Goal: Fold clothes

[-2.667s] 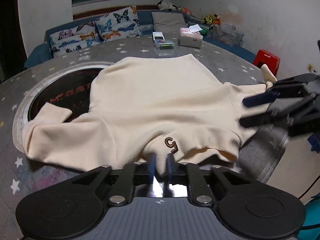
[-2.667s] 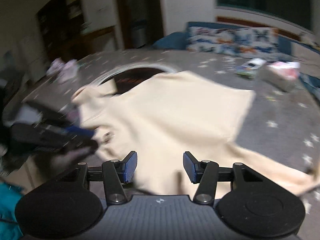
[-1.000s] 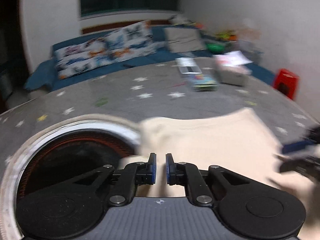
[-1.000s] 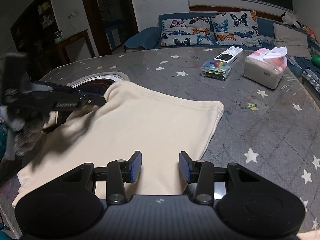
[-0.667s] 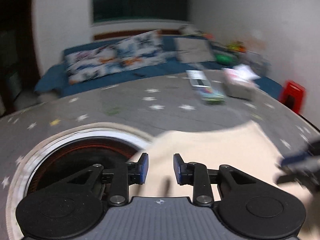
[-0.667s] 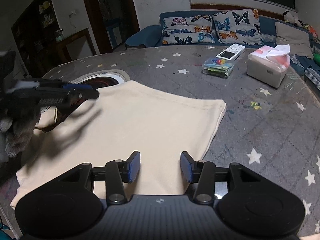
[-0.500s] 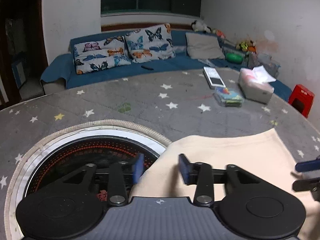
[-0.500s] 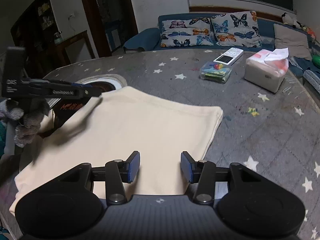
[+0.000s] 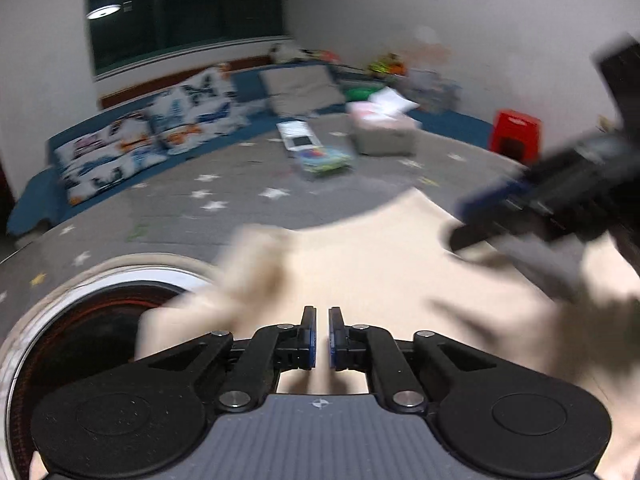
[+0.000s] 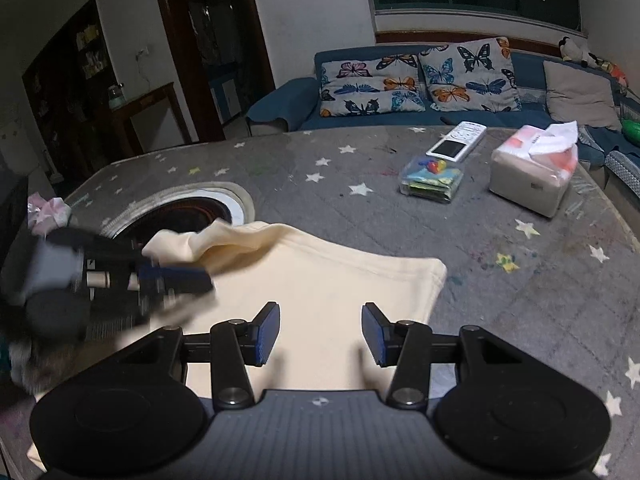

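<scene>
My left tongs are nearly closed, a narrow gap between the pads; whether they pinch the raised sleeve of the cream sweater I cannot tell through the blur. My right tongs hang open over the sweater, which lies folded on the grey star-patterned table, beside the round dark inset.

The cream garment is soft matt knit cloth. The bench wears grey star-printed fabric. Each gripper's body is matt black plastic.
</scene>
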Available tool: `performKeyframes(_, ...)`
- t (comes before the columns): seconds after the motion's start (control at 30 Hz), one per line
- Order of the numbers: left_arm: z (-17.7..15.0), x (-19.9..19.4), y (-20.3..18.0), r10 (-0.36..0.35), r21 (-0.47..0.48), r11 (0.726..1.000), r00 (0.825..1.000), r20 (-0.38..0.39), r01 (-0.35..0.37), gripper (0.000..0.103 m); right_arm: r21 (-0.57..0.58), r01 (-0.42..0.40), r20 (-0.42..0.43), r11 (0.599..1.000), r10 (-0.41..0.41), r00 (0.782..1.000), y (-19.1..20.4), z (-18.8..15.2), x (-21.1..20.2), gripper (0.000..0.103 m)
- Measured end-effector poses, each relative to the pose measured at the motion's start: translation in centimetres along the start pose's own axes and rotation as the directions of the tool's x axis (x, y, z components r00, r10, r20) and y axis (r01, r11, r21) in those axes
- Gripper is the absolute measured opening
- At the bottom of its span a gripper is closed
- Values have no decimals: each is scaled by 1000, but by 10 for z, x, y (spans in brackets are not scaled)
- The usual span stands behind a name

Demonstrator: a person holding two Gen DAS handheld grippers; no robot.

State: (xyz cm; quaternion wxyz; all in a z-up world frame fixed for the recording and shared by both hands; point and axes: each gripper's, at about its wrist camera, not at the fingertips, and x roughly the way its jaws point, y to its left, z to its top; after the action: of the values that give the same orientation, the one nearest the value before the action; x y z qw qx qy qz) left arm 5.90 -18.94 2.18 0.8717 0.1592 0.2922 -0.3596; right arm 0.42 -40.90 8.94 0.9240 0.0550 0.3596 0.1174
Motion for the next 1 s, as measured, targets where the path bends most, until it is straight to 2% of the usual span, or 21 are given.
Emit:
performKeyframes(0.03,-1,-1,-4,0,13,1000,1000,-1,0,10,-1,-4,0,1000,4,1000,1,0,1,46)
performKeyframes(0.13,2,-14,5,36,-33,999,998,57,-34,11,-2,-10,-3,1000,10,1000,3,0,3,46)
performKeyframes(0.23,10,-19,27,137,-127,984,987,78,-127,14,11,-2,-8,1000,2,1000,0,-2,5,46)
performKeyframes(0.3,17,-11,49,204,-208,959,978,40,-192,14,19,4,-8,1000,-3,1000,-2,-3,5,46)
performKeyframes(0.37,20,2,68,201,-271,943,979,-6,-196,14,26,3,-8,1000,-3,1000,-3,-3,6,46)
performKeyframes(0.43,23,16,87,195,-330,922,979,-51,-201,26,27,0,-9,1000,0,1000,-2,-4,6,46)
performKeyframes(0.47,23,20,92,190,-334,921,980,-58,-199,38,25,-2,-10,1000,2,1000,-2,-4,6,46)
performKeyframes(0.5,22,24,92,202,-325,922,978,-60,-210,42,24,-3,-12,1000,3,1000,-1,-5,6,46)
performKeyframes(0.57,22,32,89,180,-300,935,981,-67,-192,42,22,-2,-15,1000,3,1000,-1,-5,7,46)
performKeyframes(0.63,20,33,84,161,-281,944,985,-61,-172,39,21,0,-18,1000,1,1000,-2,-4,7,46)
performKeyframes(0.67,20,30,81,153,-275,948,987,-53,-161,26,21,1,-16,1000,-1,1000,-2,-4,7,46)
performKeyframes(0.7,19,28,78,144,-269,951,989,-44,-151,9,21,2,-14,1000,-2,1000,-2,-3,7,46)
performKeyframes(0.83,16,19,65,110,-241,965,994,-9,-108,3,19,0,6,1000,0,1000,-2,1,4,46)
performKeyframes(0.9,13,9,44,90,-163,983,995,33,-83,3,16,-6,15,1000,6,1000,0,4,4,46)
performKeyframes(1.0,4,0,14,43,-54,998,998,52,-40,3,11,-20,21,1000,19,1000,5,10,8,46)
